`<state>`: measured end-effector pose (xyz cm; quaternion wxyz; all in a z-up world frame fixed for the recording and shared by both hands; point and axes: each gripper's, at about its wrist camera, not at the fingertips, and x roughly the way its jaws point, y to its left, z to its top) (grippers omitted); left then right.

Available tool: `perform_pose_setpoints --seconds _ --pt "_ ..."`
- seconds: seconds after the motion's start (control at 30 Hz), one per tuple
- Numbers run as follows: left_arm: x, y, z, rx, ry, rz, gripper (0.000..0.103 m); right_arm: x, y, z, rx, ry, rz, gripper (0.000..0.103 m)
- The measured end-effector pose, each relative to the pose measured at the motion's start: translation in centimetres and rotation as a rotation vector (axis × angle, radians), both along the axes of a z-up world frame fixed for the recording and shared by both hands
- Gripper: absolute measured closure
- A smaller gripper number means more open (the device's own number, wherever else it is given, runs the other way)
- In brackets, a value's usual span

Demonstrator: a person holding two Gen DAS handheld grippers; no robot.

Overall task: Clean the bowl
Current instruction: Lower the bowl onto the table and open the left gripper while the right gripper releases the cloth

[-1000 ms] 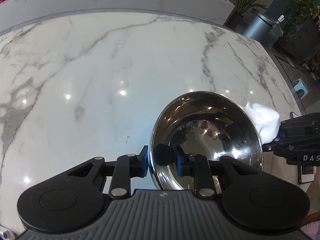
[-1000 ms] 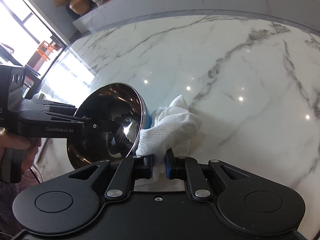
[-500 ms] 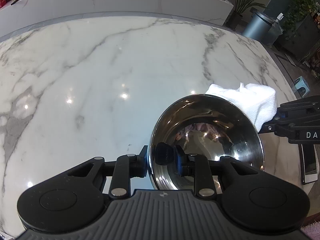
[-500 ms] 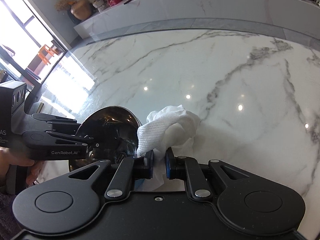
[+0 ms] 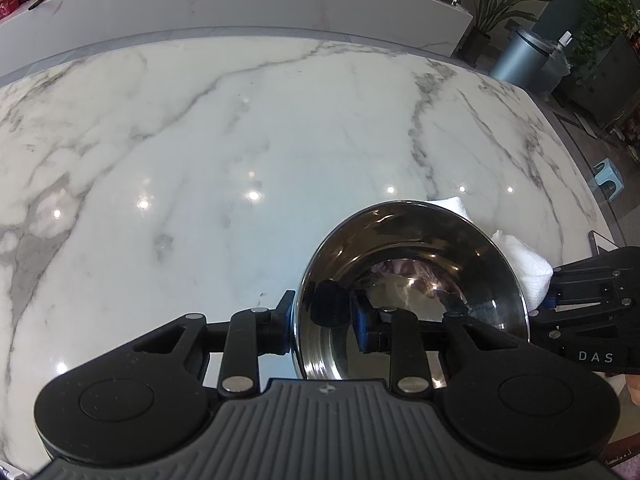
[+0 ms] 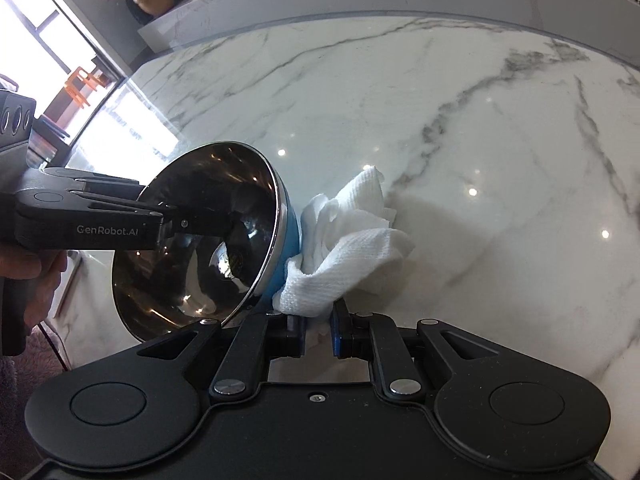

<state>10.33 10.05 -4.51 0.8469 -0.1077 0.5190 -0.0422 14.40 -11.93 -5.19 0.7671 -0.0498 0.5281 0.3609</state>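
Steel bowl [image 6: 196, 248], tilted above the marble counter [image 6: 460, 128] with its rim clamped in the left gripper [image 5: 322, 314], has its blue outside wiped by a paper towel [image 6: 344, 256] pinched in the right gripper [image 6: 318, 330]; next likely calls for rotating the bowl.

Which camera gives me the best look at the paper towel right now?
The right wrist view: the paper towel, pinched in the right claw, shows whole, pressed against the bowl's blue outside. In the left wrist view only two white bits peek out behind the bowl's rim.
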Motion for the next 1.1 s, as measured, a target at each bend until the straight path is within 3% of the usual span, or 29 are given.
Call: perform_pose_setpoints --seconds 0.1,0.13,0.27,0.37,0.6,0.9,1.1 --pt "-0.2 0.4 1.0 -0.015 -0.034 0.023 0.071 -0.8 -0.7 0.6 -0.013 -0.049 -0.05 0.089" --pt "-0.3 0.5 1.5 -0.019 -0.049 0.029 0.064 -1.1 -0.9 1.0 -0.023 -0.07 -0.067 0.085" --pt "-0.8 0.6 3.2 -0.031 -0.103 0.036 0.057 -2.4 -2.0 2.6 -0.061 -0.168 -0.12 0.07" --pt "-1.4 0.4 4.5 -0.036 -0.147 0.039 0.047 -3.7 -2.7 3.8 -0.063 -0.247 -0.155 0.06" --pt "-3.1 -0.1 6.5 -0.015 -0.206 0.047 0.03 -6.6 -3.3 5.0 -0.035 -0.41 -0.213 0.044" --pt "-4.7 -1.3 7.0 -0.001 -0.223 0.029 0.023 -8.0 -2.9 4.9 0.014 -0.444 -0.249 0.035" --pt "-5.3 -1.8 6.8 0.004 -0.261 0.021 0.017 -8.1 -2.7 4.9 0.021 -0.45 -0.269 0.035"
